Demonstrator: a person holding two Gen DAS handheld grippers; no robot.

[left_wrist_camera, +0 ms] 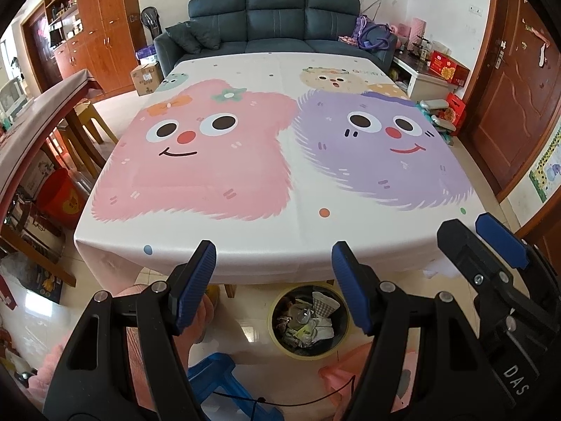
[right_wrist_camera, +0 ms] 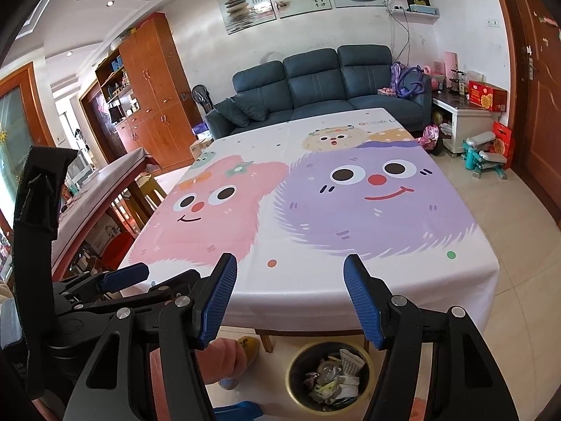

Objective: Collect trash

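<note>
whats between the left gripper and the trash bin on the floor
Nothing: the left gripper hangs open above the trash bin, with only bare air and floor tile between them, as the left wrist view shows.

Left gripper (left_wrist_camera: 273,280), right gripper (right_wrist_camera: 291,294): black frames, blue ribbed pads, silver screws.

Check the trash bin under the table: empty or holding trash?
Holding trash. The trash bin stands upright on the floor, with crumpled wrappers and paper showing inside its rim in both views.
</note>
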